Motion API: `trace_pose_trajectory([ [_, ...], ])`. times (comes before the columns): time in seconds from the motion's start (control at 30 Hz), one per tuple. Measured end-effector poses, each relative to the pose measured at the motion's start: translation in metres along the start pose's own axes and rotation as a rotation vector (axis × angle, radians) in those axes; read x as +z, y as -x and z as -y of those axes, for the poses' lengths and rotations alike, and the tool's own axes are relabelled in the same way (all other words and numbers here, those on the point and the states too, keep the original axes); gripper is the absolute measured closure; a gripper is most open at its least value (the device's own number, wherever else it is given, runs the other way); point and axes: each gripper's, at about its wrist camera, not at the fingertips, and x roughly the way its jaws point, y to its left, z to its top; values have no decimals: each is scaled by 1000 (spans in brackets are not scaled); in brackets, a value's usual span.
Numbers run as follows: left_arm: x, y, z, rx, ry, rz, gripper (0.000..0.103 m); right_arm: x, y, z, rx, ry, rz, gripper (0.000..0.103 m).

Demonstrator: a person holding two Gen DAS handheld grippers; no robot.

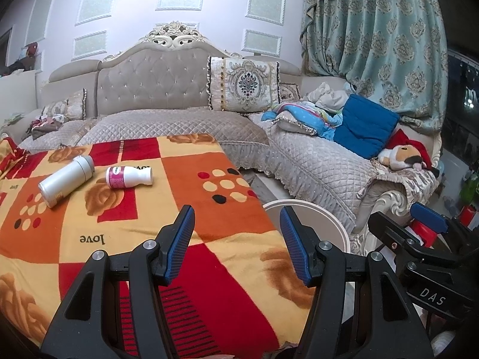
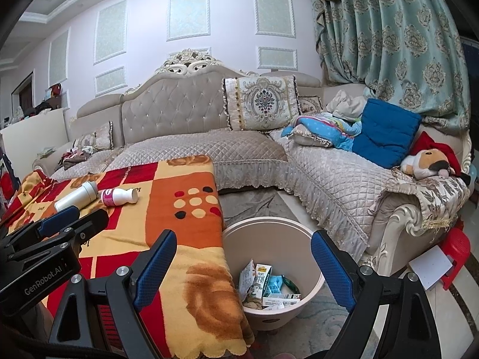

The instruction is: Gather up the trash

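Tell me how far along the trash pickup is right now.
Done: cartons and wrappers already lie in the bin beside the table. In hand: nothing; the left gripper and right gripper are both open and empty, the right one above the bin. Left: the white bottle and the pink bottle, both lying on their sides on the blanket.
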Motion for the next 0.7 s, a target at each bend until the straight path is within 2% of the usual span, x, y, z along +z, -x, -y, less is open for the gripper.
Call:
trace_pose_trajectory([
  [0.7, -2, -4, 0, -16, -2, -24, 45, -4, -3, 5, -2, -1, -15, 12],
])
